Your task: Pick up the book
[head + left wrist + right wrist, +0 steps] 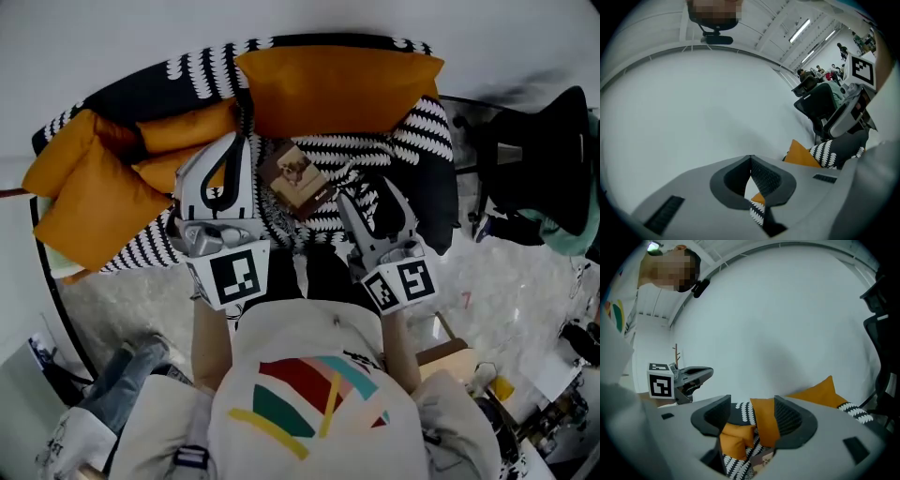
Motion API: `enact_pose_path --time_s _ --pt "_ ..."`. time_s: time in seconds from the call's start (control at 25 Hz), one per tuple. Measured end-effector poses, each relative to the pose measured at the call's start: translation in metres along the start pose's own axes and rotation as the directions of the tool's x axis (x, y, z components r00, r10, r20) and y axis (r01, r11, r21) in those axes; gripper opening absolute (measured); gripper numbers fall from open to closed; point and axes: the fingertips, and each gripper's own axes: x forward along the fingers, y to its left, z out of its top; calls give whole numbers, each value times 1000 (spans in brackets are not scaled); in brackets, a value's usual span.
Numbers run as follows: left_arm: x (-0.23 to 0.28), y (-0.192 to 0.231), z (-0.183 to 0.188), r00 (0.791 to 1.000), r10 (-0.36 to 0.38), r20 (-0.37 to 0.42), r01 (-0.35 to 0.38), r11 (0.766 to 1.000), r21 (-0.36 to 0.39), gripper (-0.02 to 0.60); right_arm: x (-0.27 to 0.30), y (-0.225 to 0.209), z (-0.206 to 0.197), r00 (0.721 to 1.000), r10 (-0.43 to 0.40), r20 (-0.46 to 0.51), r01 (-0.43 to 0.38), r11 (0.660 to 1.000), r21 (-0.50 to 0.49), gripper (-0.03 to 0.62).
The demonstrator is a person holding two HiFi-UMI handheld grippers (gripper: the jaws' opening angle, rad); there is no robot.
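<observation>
The book [296, 176], small and brown with a pale picture on its cover, lies on the black-and-white patterned sofa [412, 131], between the two grippers. My left gripper [233, 148] hovers just left of it, its jaws shut with nothing in them; in its own view the left gripper [751, 161] faces a bare white wall. My right gripper [371, 193] is just right of the book and nearer me, jaws open and empty. In the right gripper view the right gripper [752, 420] frames orange cushions, and a corner of the book [762, 460] shows low between the jaws.
A large orange cushion [337, 89] leans on the sofa back, and more orange cushions [89, 192] pile at the left. A black office chair [544, 150] stands to the right. A cardboard box [445, 361] and clutter lie on the floor at lower right.
</observation>
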Motion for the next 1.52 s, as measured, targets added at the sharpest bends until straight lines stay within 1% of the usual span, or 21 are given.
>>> enact_pose_path --time_s 0.08,0.2,0.32,0.4,0.52,0.6,0.68,0.72,0.76,0.84,0.88,0.96,1.08,1.16,1.28,1.36,1.44,1.52 --pt "8 -6 2 1000 -14 8 14 1000 -16 5 3 -10 -3 1000 8 -21 -8 1000 14 275" --pt "21 -14 -2 999 -32 24 32 999 -31 5 5 -20 -9 1000 -4 -18 5 998 60 273" --pt "41 -27 -16 999 -42 19 43 998 -48 5 9 -38 -32 999 -33 -30 36 993 109 273" --pt "55 -43 -30 998 -64 9 64 997 -37 5 10 -51 -65 997 -45 -68 56 985 163 273" --pt "80 -75 -59 995 -103 -2 103 995 -9 5 14 -72 -127 990 -40 -138 74 965 252 273" --pt "97 -99 -82 992 -123 -4 123 992 10 5 23 -85 -171 984 -16 -177 64 961 271 273" --pt "105 -123 -107 990 -143 -7 143 990 9 5 29 -94 -223 972 11 -234 60 954 293 273" --pt "107 -137 -122 987 -158 -13 158 987 -5 5 30 -97 -253 964 18 -264 72 943 326 273" --pt "108 -153 -138 983 -180 -23 180 983 -22 5 30 -102 -285 956 22 -294 94 922 374 275" --pt "110 -186 -167 971 -235 -53 233 972 -37 5 28 -110 -347 936 31 -352 151 866 477 286" --pt "110 -201 -177 964 -260 -61 259 965 -32 5 26 -114 -372 926 39 -376 174 839 516 293" --pt "111 -224 -188 954 -295 -56 294 956 -23 5 23 -118 -407 913 55 -403 202 800 565 302" --pt "114 -242 -202 948 -316 -42 315 949 -32 5 26 -121 -436 912 66 -405 223 749 624 304" --pt "117 -250 -212 944 -326 -57 325 945 -39 5 28 -120 -451 909 80 -409 235 712 662 304" --pt "117 -257 -226 940 -332 -75 329 943 -49 5 32 -120 -474 900 91 -426 254 685 683 304" --pt "115 -257 -232 940 -333 -79 332 943 -32 5 35 -121 -488 898 87 -431 271 664 697 310" --pt "112 -255 -234 941 -331 -78 330 944 -22 6 38 -123 -494 903 83 -422 278 635 720 311" --pt "111 -252 -236 941 -329 -75 327 944 -29 5 40 -125 -494 912 75 -404 279 610 742 311"
